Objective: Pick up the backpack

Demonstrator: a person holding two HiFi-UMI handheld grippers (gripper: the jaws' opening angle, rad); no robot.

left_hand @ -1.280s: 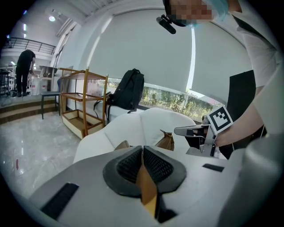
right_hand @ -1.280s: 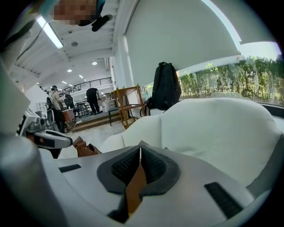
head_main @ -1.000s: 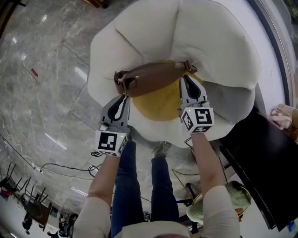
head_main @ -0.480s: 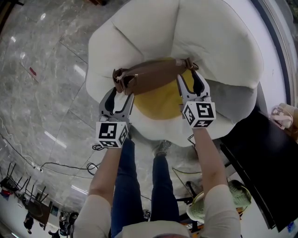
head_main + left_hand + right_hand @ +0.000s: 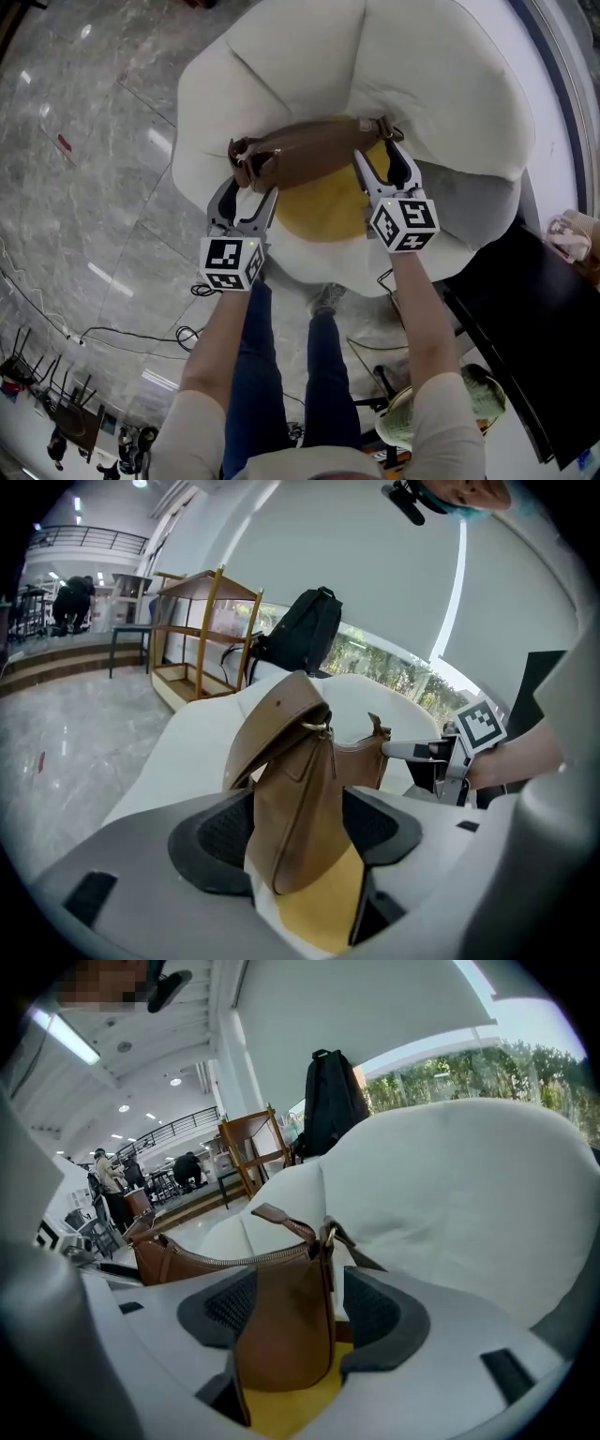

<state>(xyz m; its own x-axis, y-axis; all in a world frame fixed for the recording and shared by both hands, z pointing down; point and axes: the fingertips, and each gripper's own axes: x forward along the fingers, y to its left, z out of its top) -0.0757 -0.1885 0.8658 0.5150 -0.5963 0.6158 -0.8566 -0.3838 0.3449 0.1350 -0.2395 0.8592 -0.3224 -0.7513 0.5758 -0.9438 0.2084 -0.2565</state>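
A brown leather bag (image 5: pixel 309 155) lies across a yellow cushion (image 5: pixel 323 208) on a white armchair (image 5: pixel 281 75). My left gripper (image 5: pixel 247 186) is at the bag's left end. Its jaws have just been opening and stand wide, with that end (image 5: pixel 295 789) between the pads and a gap on either side. My right gripper (image 5: pixel 382 157) is at the bag's right end. Its jaws have also just been opening, and that end (image 5: pixel 281 1326) stands loose between them. A black backpack (image 5: pixel 305 630) shows upright behind the chair, also in the right gripper view (image 5: pixel 333 1101).
A wooden shelf frame (image 5: pixel 202 630) stands on the marble floor behind the chair. A black surface (image 5: pixel 534 309) lies to the right of the person's legs. Cables (image 5: pixel 141 337) trail on the floor at the left. People stand far off in the hall (image 5: pixel 108 1185).
Both grippers' jaws, shut at the bag's ends a second ago, now stand wide apart. Both hands have edged a little towards the bag, which has hardly shifted on the cushion.
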